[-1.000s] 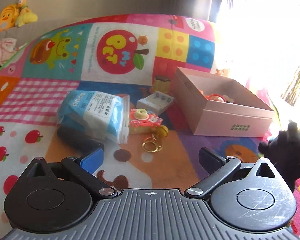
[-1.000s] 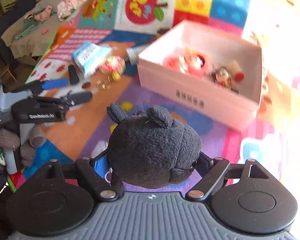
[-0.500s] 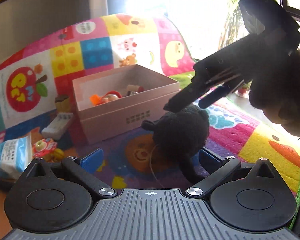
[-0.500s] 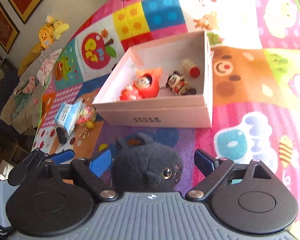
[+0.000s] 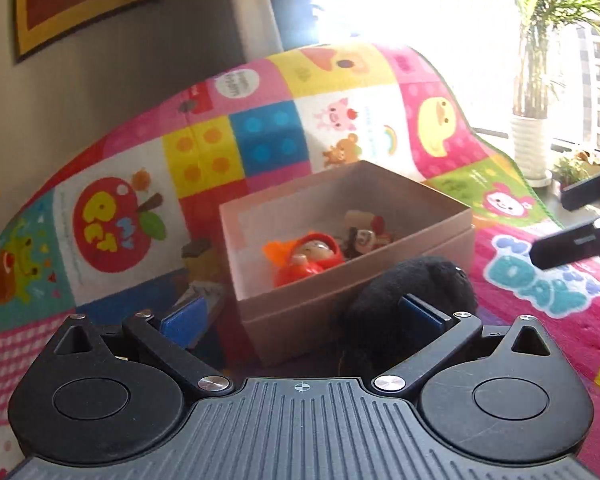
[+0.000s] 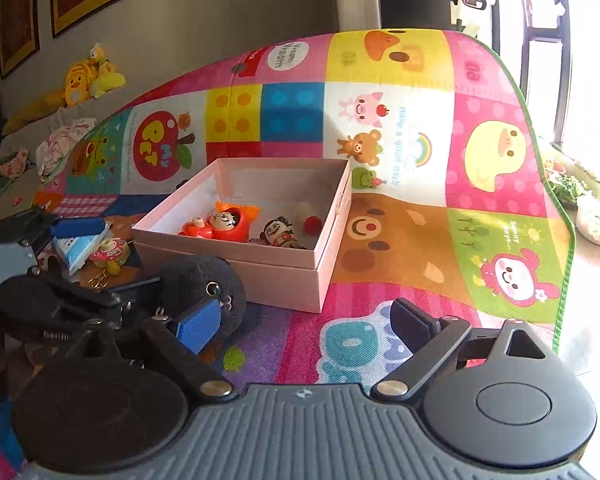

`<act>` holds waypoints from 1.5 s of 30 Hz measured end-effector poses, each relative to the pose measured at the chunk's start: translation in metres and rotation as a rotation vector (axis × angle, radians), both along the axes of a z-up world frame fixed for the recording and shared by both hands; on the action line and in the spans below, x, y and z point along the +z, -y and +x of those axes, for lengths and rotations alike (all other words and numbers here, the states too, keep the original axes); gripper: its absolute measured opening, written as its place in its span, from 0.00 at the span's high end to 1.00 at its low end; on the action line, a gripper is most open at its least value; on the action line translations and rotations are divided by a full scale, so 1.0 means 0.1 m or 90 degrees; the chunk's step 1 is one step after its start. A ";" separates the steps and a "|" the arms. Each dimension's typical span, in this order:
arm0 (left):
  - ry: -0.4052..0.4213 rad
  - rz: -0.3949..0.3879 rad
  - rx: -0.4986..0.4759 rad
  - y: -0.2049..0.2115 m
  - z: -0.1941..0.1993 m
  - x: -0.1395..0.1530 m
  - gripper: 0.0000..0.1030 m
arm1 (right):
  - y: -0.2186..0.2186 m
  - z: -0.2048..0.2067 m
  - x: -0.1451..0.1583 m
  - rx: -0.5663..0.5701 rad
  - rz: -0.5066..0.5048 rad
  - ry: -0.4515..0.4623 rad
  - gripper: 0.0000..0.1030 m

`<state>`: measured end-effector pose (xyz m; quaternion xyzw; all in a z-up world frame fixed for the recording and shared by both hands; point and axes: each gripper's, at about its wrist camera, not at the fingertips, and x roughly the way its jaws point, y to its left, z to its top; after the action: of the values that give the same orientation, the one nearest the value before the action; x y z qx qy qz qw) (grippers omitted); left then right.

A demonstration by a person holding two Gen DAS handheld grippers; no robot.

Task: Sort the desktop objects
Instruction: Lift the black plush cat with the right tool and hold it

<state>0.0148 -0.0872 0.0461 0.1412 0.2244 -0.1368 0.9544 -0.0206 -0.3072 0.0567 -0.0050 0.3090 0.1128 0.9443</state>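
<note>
Since a second ago the right gripper (image 6: 304, 324) has let go of the black plush (image 6: 208, 292) and its jaws are opening with nothing between them, so the toy now sits on the play mat (image 6: 420, 240) against the near wall of the pink box (image 6: 284, 272). It's a roundish lump with no real long axis, face turned toward the right gripper, lying off that gripper's left finger. The left gripper (image 5: 300, 312) is nearer, jaws wide apart, right finger (image 5: 420, 312) across the plush but not visibly squeezing it, so I'd guess it takes over.
</note>
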 end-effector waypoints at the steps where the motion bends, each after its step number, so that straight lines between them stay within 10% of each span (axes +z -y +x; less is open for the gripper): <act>1: 0.004 -0.001 0.023 -0.05 0.04 0.01 0.00 | -0.10 0.00 -0.03 0.013 -0.014 0.002 0.08; 11: -0.019 -0.070 0.088 -0.39 0.18 0.06 0.00 | -1.09 0.08 -0.38 0.158 -0.138 0.030 0.04; 15: -0.048 -0.117 0.116 -0.61 0.15 0.04 0.00 | -1.26 -0.01 -0.44 0.168 -0.220 0.051 0.29; 23: -0.084 -0.160 0.095 -0.86 -0.04 0.05 0.00 | -0.56 0.16 0.03 0.228 0.149 -0.225 0.30; 29: -0.101 -0.185 0.045 -0.80 -0.14 0.06 0.00 | -0.27 0.41 -0.29 0.160 0.202 -0.342 0.25; 45: -0.162 -0.160 0.031 -0.70 -0.21 -0.20 0.00 | 0.16 0.26 -0.06 0.036 0.016 -0.103 0.04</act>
<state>-0.0058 -0.0173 0.0264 -0.0032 0.3277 -0.1576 0.9315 0.0059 -0.3233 0.0504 0.0075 0.3826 0.1433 0.9127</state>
